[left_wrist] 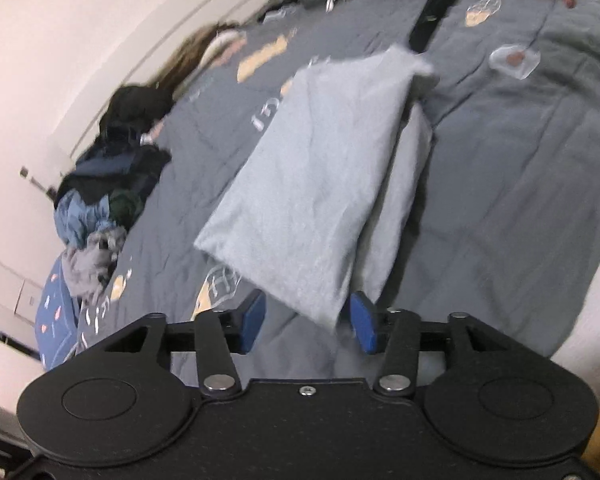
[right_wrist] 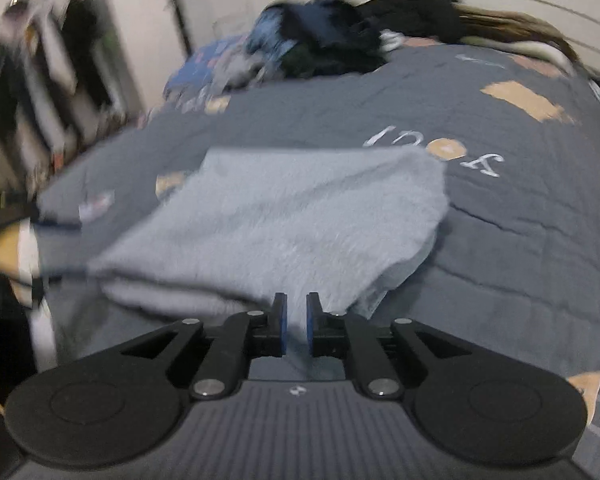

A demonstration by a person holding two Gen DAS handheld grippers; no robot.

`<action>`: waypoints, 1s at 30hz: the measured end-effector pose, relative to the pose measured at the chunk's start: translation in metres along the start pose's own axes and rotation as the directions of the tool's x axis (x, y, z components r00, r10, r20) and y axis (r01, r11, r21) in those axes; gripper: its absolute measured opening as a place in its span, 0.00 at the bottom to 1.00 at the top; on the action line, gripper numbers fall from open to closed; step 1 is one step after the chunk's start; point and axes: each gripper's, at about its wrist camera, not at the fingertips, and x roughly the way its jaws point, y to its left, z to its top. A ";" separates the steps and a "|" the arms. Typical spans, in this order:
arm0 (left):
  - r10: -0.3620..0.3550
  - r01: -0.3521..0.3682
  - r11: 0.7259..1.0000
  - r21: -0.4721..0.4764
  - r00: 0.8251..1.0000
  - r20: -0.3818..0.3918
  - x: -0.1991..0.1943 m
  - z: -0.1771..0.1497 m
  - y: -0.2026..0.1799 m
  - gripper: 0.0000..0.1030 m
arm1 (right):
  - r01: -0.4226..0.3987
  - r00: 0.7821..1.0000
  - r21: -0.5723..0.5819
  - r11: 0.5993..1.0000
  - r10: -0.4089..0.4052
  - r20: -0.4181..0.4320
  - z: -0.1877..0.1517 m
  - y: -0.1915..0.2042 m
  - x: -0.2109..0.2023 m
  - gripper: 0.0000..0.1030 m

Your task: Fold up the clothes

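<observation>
**Light grey garment half-lifted over the bed, one corner pinched**

Left wrist view, left to right. A heap of unsorted clothes (left_wrist: 112, 184), dark and blue pieces mixed with a crumpled grey one, lies along the left edge of the bed (left_wrist: 520, 184), against the pale wall (left_wrist: 52, 60). The bed carries a grey quilted cover with tan and white printed patches. The light grey garment (left_wrist: 316, 176) sits mid-frame, folded over itself, upper layer raised off the cover and slanting toward the camera. Its near corner hangs between the blue pads of the left gripper (left_wrist: 308, 322); jaws stand apart, cloth touching neither pad as far as visible. At the far corner, the right gripper (left_wrist: 418, 50) comes down as a dark bar and meets the fabric. Frame is motion-blurred.

Right wrist view, left to right. A blurred dark rack or shelf with hanging items stands at far left. The garment (right_wrist: 300, 216) spreads across the middle of the bed (right_wrist: 520, 248), its far edge level, near edge bunched. The right gripper (right_wrist: 296, 320) has its jaws nearly together with a strip of the grey fabric running between the pads; clamped on the garment. The clothes heap (right_wrist: 340, 44) lies at the far end of the bed.
</observation>
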 end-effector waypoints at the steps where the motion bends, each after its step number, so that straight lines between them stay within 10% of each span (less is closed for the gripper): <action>1: 0.002 -0.002 0.999 0.032 1.000 0.005 0.002 0.000 -0.007 0.50 | -0.034 0.999 0.056 0.998 0.034 0.012 0.000 -0.003 -0.001 0.18; 9: 0.127 -0.129 0.939 0.319 0.992 0.028 0.041 -0.005 -0.055 0.49 | -0.224 0.973 0.428 0.876 0.226 0.047 -0.014 -0.017 0.020 0.43; 12: 0.112 -0.105 0.951 0.290 0.994 -0.010 0.045 -0.004 -0.047 0.14 | -0.221 0.969 0.530 0.819 0.245 0.025 -0.025 -0.020 0.035 0.44; 16: 0.077 -0.068 0.975 0.210 0.996 -0.034 0.040 -0.002 -0.030 0.08 | -0.225 0.965 0.601 0.767 0.259 0.032 -0.031 -0.019 0.043 0.44; 21: 0.100 -0.085 0.959 0.269 0.994 -0.046 0.035 -0.004 -0.037 0.16 | -0.219 0.966 0.679 0.701 0.252 0.051 -0.037 -0.020 0.049 0.48; 24: 0.110 -0.096 0.947 0.307 0.994 -0.028 0.036 -0.008 -0.047 0.51 | -0.197 0.971 0.708 0.678 0.237 0.043 -0.040 -0.019 0.054 0.49; 30: 0.128 -0.113 0.921 0.372 0.992 -0.015 0.047 -0.014 -0.061 0.54 | -0.117 0.982 0.709 0.695 0.186 -0.021 -0.042 -0.016 0.057 0.49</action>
